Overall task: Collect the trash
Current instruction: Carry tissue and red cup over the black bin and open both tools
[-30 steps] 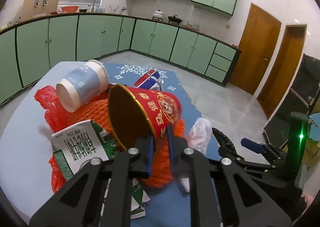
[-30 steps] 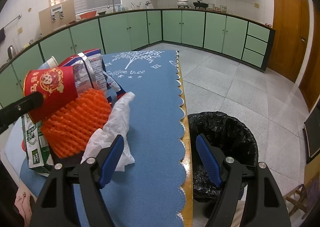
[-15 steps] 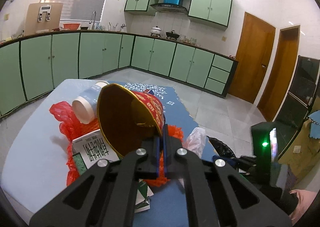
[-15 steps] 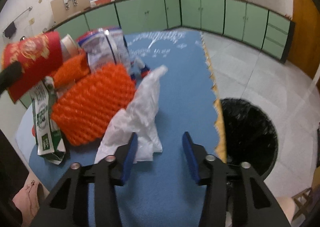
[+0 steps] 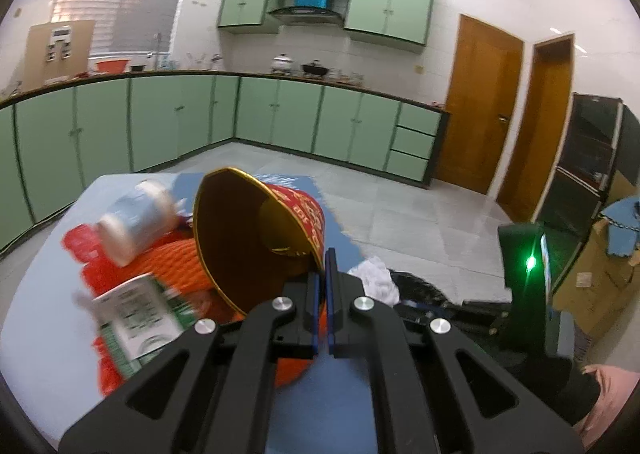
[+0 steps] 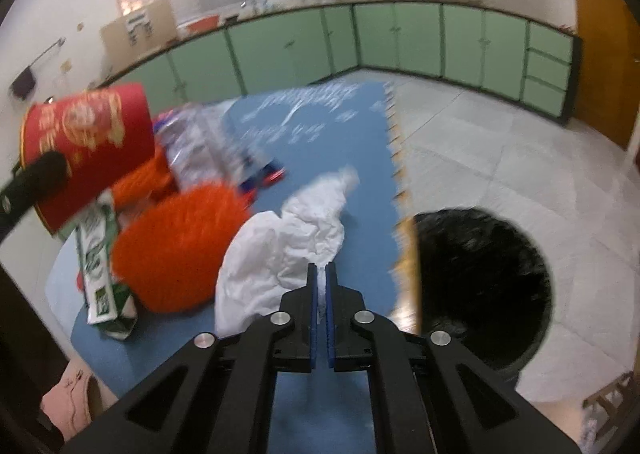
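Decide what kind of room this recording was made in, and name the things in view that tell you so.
Most likely a home kitchen: pale green base cabinets run under a long dark countertop holding pots, and a metal range hood hangs beneath matching green wall cupboards.

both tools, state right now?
Left tool: shut on the rim of the red paper cup, held up off the pile.
Right tool: shut on the crumpled white plastic bag.
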### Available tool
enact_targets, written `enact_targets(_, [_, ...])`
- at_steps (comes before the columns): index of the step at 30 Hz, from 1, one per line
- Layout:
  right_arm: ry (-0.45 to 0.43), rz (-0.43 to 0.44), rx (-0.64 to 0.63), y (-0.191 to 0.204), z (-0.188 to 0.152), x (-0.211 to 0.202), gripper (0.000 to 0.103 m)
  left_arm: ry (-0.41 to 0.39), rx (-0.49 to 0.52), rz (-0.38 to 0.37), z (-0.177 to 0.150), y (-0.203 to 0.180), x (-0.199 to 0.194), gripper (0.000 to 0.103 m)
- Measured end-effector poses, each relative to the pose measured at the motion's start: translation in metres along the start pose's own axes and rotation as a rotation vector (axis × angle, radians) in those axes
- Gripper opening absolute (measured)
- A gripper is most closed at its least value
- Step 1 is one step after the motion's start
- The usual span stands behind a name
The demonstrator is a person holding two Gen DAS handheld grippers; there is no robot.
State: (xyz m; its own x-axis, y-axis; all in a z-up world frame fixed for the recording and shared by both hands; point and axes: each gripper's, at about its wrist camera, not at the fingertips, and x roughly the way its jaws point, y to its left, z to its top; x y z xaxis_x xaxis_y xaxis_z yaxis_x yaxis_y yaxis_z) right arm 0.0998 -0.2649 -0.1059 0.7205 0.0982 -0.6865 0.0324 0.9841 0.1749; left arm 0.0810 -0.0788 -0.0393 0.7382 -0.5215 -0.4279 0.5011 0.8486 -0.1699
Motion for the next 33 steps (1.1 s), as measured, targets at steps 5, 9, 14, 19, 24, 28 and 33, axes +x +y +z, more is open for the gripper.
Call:
enact_targets(5, [-0.070, -0.091, 0.063, -0.053, 0.016, -0.027, 0.004, 0.013, 0.037, -0.098, 0.003, -0.040, 0.033, 0.002])
enact_targets(9, [-0.091, -0.135, 0.119, -0.093, 0.019, -0.030, 0.004, 0.043, 0.068, -0.130, -0.008, -0.067, 0.062, 0.002])
enact_targets(14, [-0.073, -0.180, 0.166, -0.135, 0.015, -0.018, 0.004, 0.108, 0.110, -0.160, -0.030, -0.096, 0.107, 0.002])
enact_targets(19, [0.004, -0.217, 0.193, -0.173, 0.005, 0.017, 0.004, 0.223, 0.077, -0.221, -0.042, -0.106, 0.158, 0.002])
enact_targets(24, [0.059, -0.219, 0.232, -0.202, -0.001, 0.046, 0.004, 0.306, 0.045, -0.243, -0.038, -0.117, 0.207, 0.002])
enact_targets(28, [0.092, -0.228, 0.245, -0.222, 0.000, 0.058, 0.009, 0.389, -0.006, -0.262, -0.035, -0.119, 0.240, 0.005])
enact_targets(33, [0.088, -0.236, 0.251, -0.238, -0.001, 0.057, 0.031, 0.373, -0.002, -0.245, -0.027, -0.126, 0.245, 0.020])
